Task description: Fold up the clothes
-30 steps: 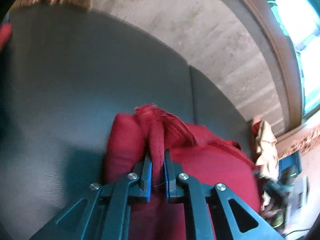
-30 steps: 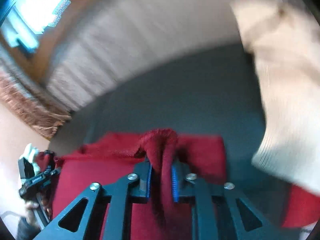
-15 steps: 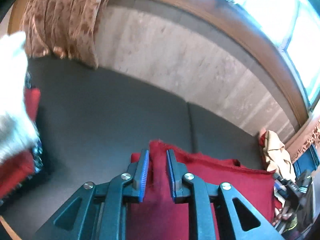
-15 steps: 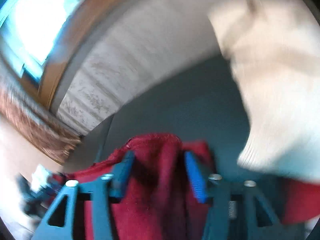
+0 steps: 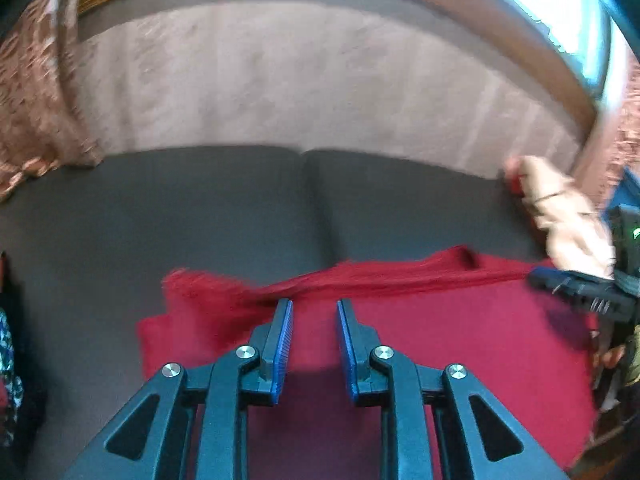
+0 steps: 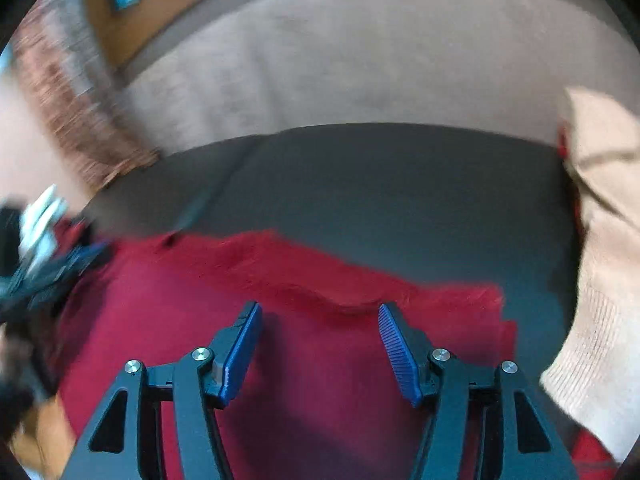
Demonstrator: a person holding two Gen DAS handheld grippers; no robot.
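A red garment [image 5: 440, 328] lies folded on the dark grey cushion [image 5: 200, 208], its far edge slightly rumpled. My left gripper [image 5: 314, 304] hovers over the garment's left part; its jaws are a little apart and still opening, with nothing between them. In the right wrist view the same red garment [image 6: 192, 300] spreads under my right gripper [image 6: 320, 308], whose jaws stand wide and are closing slightly, with no cloth pinched between them. The other gripper shows blurred at each view's edge [image 5: 580, 288] [image 6: 48, 272].
A cream knit sweater [image 6: 600, 240] lies to the right of the garment and is also in the left view [image 5: 560, 208]. A beige wall [image 5: 300, 80] backs the cushion. A patterned brown curtain [image 5: 32, 100] hangs at the left. The grey cushion [image 6: 380, 184] beyond the garment is bare.
Both grippers were shut on bunched red cloth a second ago. They have let go, opened and drawn back and up, and the garment's edge has dropped flat.
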